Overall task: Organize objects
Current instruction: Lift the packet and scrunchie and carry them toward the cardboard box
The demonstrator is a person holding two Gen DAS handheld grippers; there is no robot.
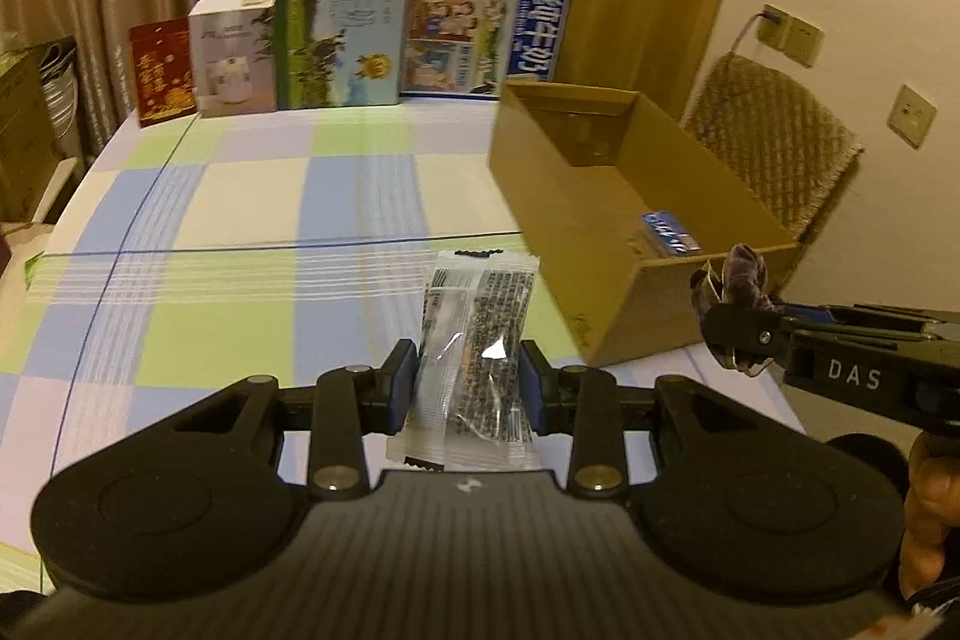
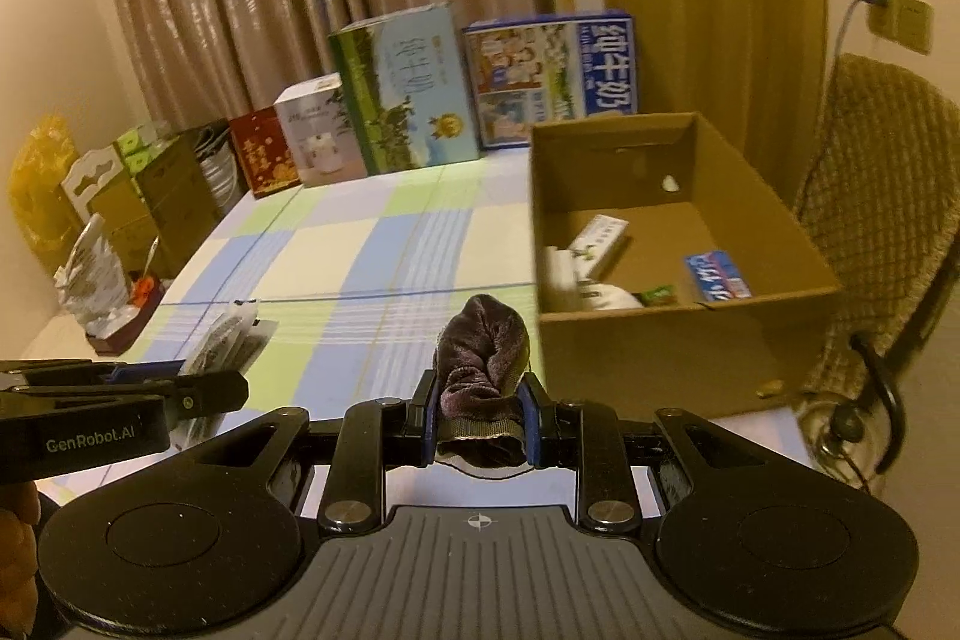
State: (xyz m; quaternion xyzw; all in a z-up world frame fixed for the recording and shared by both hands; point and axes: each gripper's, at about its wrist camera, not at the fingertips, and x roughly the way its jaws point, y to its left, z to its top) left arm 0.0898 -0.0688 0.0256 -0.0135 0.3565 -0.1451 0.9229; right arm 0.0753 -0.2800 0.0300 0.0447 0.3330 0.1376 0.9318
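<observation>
Clear snack packet [image 1: 474, 340] pinched in left claw [image 1: 469, 388], lengthwise forward, right claw [image 2: 483, 415] pinching purple cloth [image 2: 483, 358]

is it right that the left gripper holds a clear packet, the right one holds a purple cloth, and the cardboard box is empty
Not quite: the cardboard box is not empty; the right wrist view shows several small packages inside. The left gripper does hold the packet, and the right gripper the purple cloth.

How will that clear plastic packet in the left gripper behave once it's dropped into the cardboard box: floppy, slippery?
The packet looks semi-stiff: it stands out past the left gripper without drooping. Its glossy film shows glare, so it is probably slippery against the pads. It seems thin and light, likely to land flat in the cardboard box rather than roll.
</observation>
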